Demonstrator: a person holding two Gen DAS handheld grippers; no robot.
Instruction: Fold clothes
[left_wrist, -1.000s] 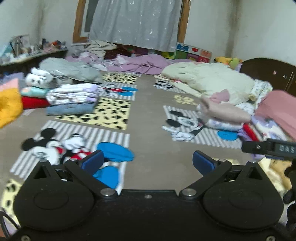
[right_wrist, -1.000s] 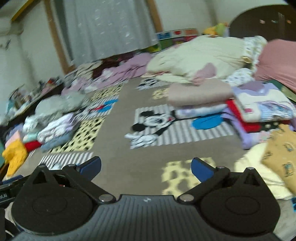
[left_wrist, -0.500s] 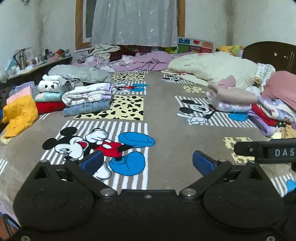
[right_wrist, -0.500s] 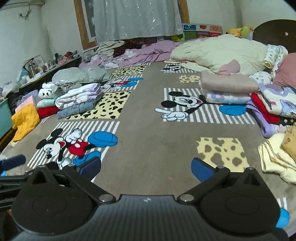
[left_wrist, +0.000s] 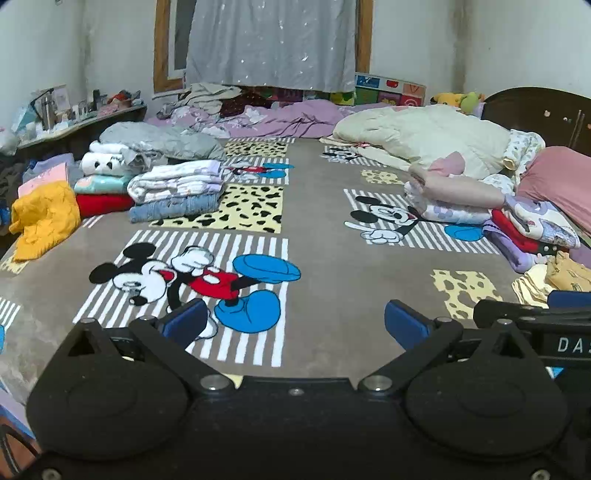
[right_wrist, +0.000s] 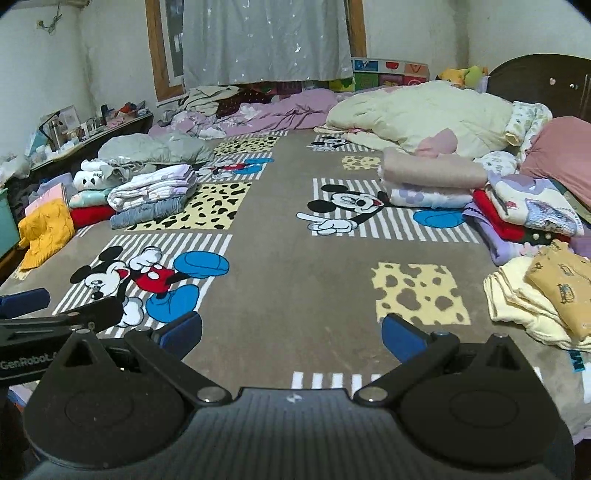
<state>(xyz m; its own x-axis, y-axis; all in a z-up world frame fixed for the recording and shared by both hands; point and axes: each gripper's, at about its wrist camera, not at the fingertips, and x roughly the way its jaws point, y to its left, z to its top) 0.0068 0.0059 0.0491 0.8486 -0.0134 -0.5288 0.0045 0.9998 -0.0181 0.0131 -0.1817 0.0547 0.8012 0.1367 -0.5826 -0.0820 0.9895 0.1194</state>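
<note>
A cartoon-print bed cover (left_wrist: 325, 258) lies bare beneath the wide-open, empty left claw (left_wrist: 295, 323) and right claw (right_wrist: 291, 334), with seemingly folded clothes (right_wrist: 151, 195) far left.

My left gripper (left_wrist: 295, 321) is held level and low, its blue-padded fingers (left_wrist: 184, 323) spread wide with nothing between them. My right gripper (right_wrist: 291, 334) sits just beside it, at about the same height, fingers (right_wrist: 400, 338) equally wide apart and empty. Each one's black frame shows at the edge of the other's view.
</note>
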